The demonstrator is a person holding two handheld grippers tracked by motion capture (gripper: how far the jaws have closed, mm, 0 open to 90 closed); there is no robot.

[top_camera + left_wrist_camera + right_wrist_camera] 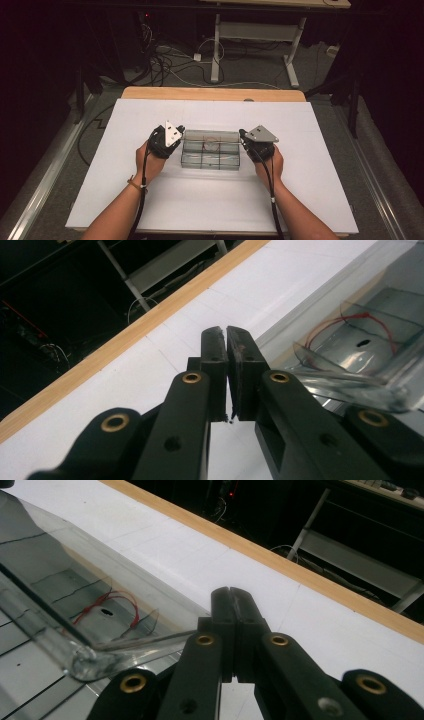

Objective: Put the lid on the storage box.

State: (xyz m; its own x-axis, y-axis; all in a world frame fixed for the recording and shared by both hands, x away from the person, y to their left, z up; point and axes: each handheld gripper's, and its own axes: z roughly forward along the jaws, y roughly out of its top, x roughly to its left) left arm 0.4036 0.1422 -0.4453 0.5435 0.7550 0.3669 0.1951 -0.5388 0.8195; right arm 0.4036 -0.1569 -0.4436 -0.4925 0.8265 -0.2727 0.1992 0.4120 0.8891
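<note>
From above, a clear plastic box (211, 149) sits mid-tabletop (125, 200), its long axis running left to right. The left gripper (176, 137) stands just off the box's left end and the right gripper (246, 138) just off its right end, each about equally near, so the box lies directly between them.

Along the left gripper (226, 340), the jaws are pressed together with nothing between them. The box (360, 355) lies to their right, a red wire (350, 320) looped inside it.

Along the right gripper (232, 600), the jaws are likewise clenched on nothing. The box (75, 610) lies to their left, its rounded corner just beside them; I judge each gripper must open before taking an end.
</note>
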